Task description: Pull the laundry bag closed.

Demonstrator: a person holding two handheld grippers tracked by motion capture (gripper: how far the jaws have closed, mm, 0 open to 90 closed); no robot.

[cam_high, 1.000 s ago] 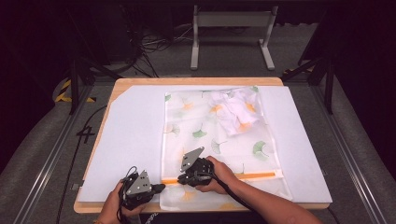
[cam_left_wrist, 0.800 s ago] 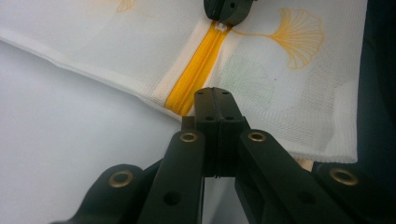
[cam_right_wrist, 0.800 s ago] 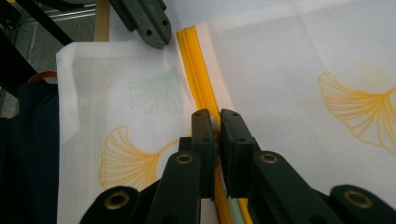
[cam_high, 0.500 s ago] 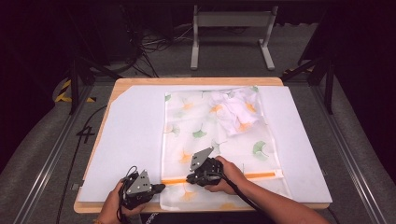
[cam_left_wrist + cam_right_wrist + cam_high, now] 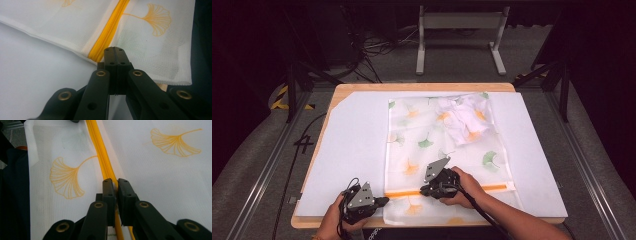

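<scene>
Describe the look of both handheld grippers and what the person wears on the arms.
Both the left gripper and right gripper are black, each topped by a grey three-cornered plate. Their linked black jaws carry brass-coloured rivets. A black cable trails from each. The forearms are bare; no sleeves show.

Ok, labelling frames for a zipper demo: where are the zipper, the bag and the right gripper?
zipper [image 5: 108, 37], left gripper view, yellow tape.
bag [image 5: 422, 127], high view, flat mesh.
right gripper [image 5: 116, 185], right gripper view, between fingertips.

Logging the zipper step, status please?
Left gripper shut at zipper end. Right gripper shut on orange zipper of mesh bag. Nothing in the way.
</scene>
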